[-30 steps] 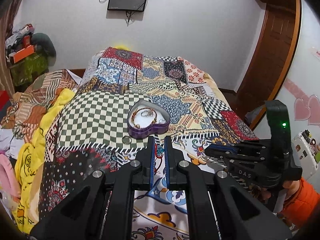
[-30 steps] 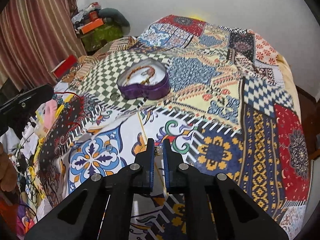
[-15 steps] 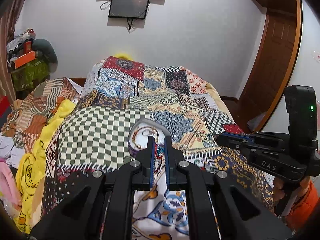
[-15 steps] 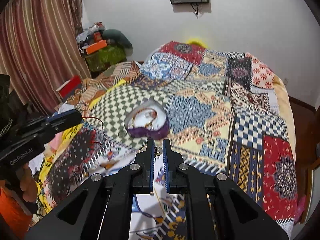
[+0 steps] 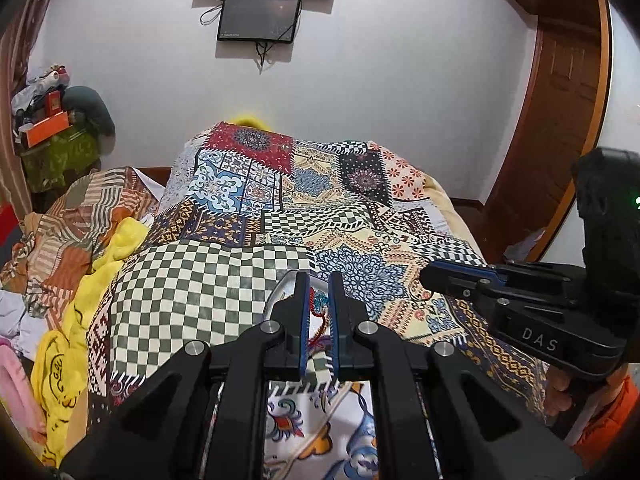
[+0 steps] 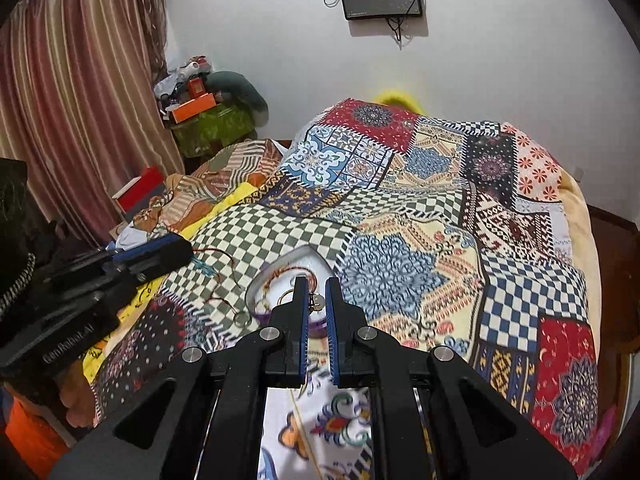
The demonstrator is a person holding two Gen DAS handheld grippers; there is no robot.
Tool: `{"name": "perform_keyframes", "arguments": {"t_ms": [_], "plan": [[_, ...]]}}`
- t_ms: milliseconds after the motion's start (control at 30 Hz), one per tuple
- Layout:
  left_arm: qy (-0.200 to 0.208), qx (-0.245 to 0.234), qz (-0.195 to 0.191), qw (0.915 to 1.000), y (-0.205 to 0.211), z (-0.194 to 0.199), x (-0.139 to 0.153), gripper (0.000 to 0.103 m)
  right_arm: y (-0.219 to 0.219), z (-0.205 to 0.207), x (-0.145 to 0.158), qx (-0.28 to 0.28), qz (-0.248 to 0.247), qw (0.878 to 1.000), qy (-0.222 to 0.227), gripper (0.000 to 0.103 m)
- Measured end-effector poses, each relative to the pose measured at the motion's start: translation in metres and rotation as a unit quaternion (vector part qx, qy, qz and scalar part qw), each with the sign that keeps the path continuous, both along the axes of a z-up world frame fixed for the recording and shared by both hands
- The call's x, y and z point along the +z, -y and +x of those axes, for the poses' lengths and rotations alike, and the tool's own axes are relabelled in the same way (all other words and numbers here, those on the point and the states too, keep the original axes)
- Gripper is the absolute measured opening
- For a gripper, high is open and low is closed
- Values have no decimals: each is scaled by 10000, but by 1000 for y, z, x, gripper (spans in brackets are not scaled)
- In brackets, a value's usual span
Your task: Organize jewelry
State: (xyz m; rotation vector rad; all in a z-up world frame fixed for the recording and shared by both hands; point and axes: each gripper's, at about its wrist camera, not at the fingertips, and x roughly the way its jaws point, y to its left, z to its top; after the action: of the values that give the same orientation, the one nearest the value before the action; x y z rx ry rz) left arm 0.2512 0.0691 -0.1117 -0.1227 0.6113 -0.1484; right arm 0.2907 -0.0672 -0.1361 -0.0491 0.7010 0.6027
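The bed (image 6: 420,240) is carrying everything here, and its patchwork cover is serving as the soft ground for the jewelry. Near the middle of the cover, on the edge of the green checked patch, the heart-shaped box (image 6: 260,284) is lying open, probably so that pieces can be dropped in from above; some gold and red pieces are already lying inside it. Just outside the box, at about 8 o'clock from it, a small ring (image 6: 241,319) is resting on the cover.

The left gripper (image 5: 319,300) is pointing down toward the bed, and its jaws are standing narrow, pinching a red cord bracelet (image 5: 318,312) with a blue bead part; loose red cord is hanging below it. The right gripper (image 6: 316,300) is also tilting downward, at 3 o'clock from the left one, with its jaws nearly closed on a thin gold chain (image 6: 300,420) with a small round pendant (image 6: 318,301). I judge that both pieces are being carried toward the box, which is sitting just beyond the two tips.
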Motion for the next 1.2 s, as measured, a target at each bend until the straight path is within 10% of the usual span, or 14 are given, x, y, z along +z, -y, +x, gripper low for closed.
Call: {"name": "perform_keyframes", "arguments": {"t_ms": [1200], "plan": [[-983, -67, 96, 9951, -9, 68, -67, 7, -53, 68, -61, 751, -626, 9890, -1111, 7]]}}
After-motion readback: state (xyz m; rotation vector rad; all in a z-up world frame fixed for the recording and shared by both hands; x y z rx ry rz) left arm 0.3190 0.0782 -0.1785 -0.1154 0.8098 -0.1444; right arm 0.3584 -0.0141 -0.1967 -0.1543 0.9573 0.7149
